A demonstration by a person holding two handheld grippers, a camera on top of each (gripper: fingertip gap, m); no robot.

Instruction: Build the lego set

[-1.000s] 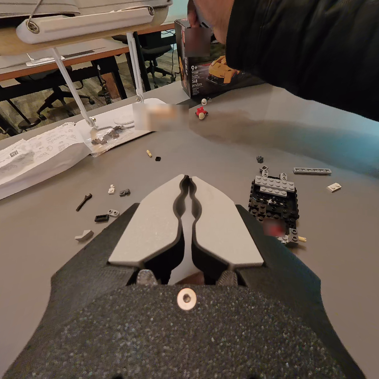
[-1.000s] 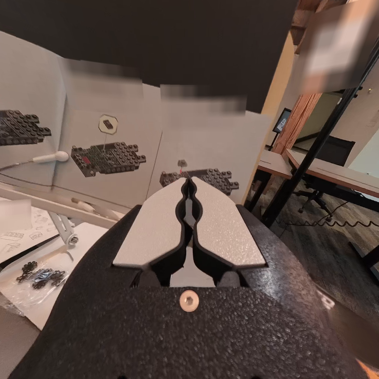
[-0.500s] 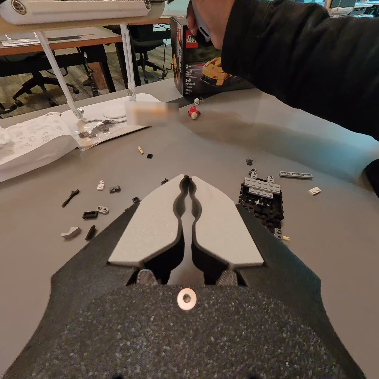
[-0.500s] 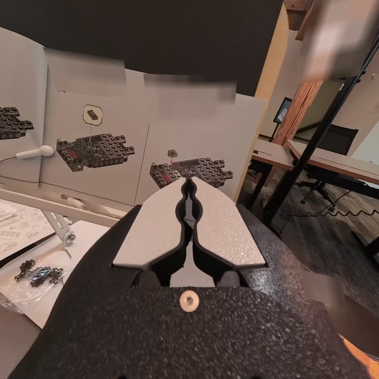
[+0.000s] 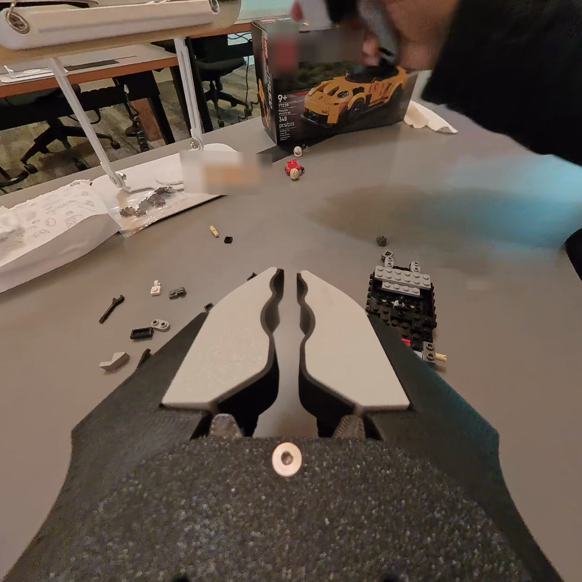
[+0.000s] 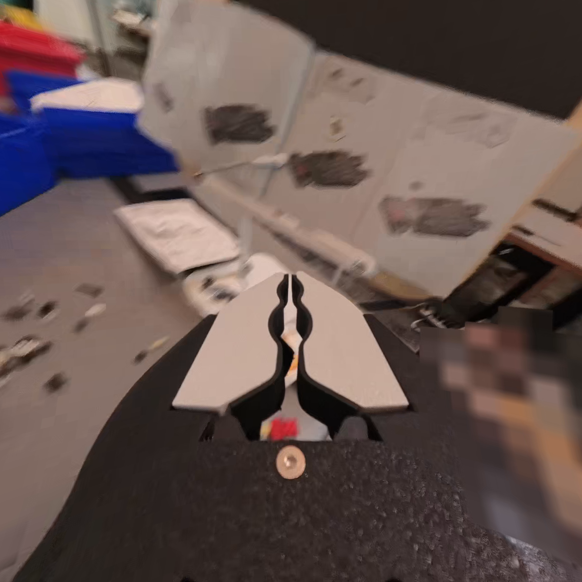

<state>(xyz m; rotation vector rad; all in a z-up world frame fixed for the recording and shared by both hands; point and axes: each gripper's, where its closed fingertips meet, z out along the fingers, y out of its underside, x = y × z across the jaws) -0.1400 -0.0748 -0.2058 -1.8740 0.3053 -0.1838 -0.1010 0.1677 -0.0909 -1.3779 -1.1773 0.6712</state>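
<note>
In the left wrist view, the partly built black chassis (image 5: 403,311) with grey plates (image 5: 401,278) on its far end lies on the grey table (image 5: 315,220), just right of my left gripper (image 5: 288,274). That gripper hovers above the table, its jaws a small way apart and empty. Loose small pieces (image 5: 141,333) lie scattered to its left, and a dark grey piece (image 5: 381,241) lies beyond the chassis. The right wrist view is blurred by motion. My right gripper (image 6: 290,277) is shut and empty, facing the open instruction booklet (image 6: 346,126) on its stand.
The set's box (image 5: 330,100) stands at the table's far edge, with a small red piece (image 5: 294,167) before it. A white paper bag (image 5: 47,226) and a clear bag of parts (image 5: 145,204) lie far left. A black sleeve (image 5: 519,78) reaches in top right. Blue bins (image 6: 78,135) stand left. The left gripper's tips are roughly 30 cm from the right gripper's. The dark grey piece (image 5: 381,241) lies some 15 cm from my left tips, 25 cm from my right tips.
My left gripper's jaws have parted slightly from shut. My right gripper has swung quickly left and down, so the booklet slid right and the table and blue bins came into view.
</note>
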